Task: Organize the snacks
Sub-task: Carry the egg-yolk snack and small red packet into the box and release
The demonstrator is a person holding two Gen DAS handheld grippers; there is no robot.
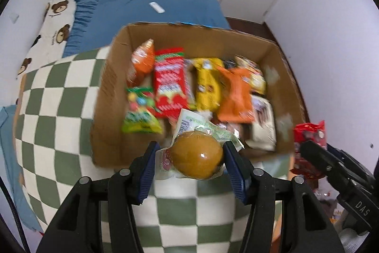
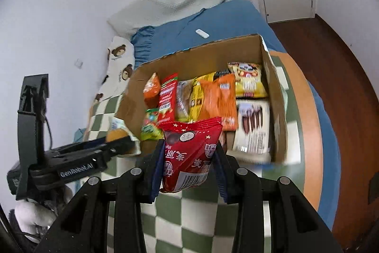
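While the cardboard box [image 1: 111,96] sits on the green-checked blanket [image 1: 54,96] of the bed, packed with upright snack packets, both claws hang at its near edge; the left claw [image 1: 189,155] pinches a round brown bun in clear wrap [image 1: 196,155] between its blue pads; the right claw [image 2: 189,158] is clamped on a red snack packet [image 2: 189,153], just before the box's near wall.

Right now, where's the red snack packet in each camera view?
Left wrist view: the red packet is at the right edge, held by the right gripper, beside the box.
Right wrist view: the packet is at bottom centre, clamped between the fingers.
Shared landmark: the cardboard box.
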